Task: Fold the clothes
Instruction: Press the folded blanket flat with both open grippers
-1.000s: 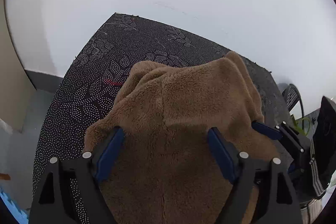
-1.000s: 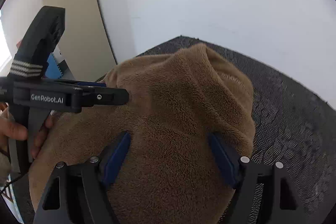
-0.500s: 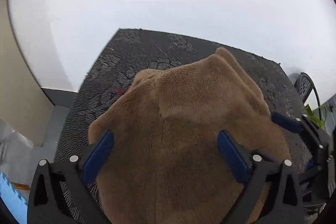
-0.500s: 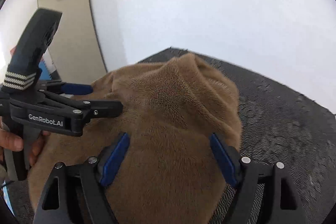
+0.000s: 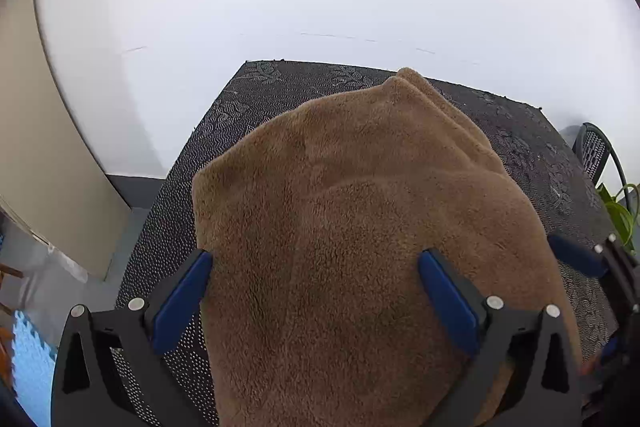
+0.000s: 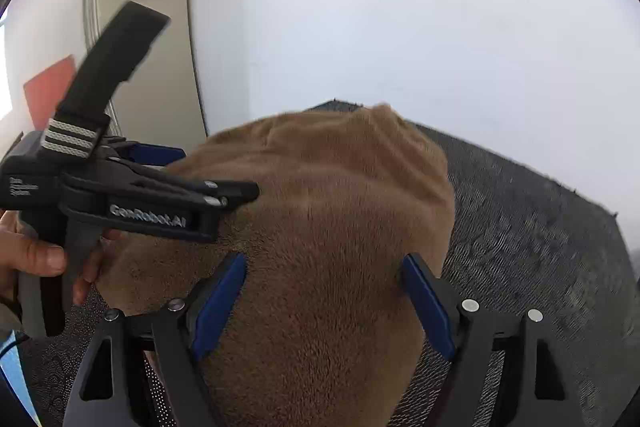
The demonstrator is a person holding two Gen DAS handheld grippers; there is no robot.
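A soft brown fleece garment (image 5: pixel 360 247) lies bunched on the dark patterned mat (image 5: pixel 256 95); the left gripper (image 5: pixel 316 291) and right gripper (image 6: pixel 324 299) straddle it with fingers spread, gripping nothing. Limp, light pile: best pinched at a near edge.

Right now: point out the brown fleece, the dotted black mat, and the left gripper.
brown fleece (image 5: pixel 360 247), left wrist view, middle of the top layer.
dotted black mat (image 6: pixel 540 227), right wrist view, bare patch right of the fleece.
left gripper (image 5: pixel 316 287), left wrist view, midway between fingertips.
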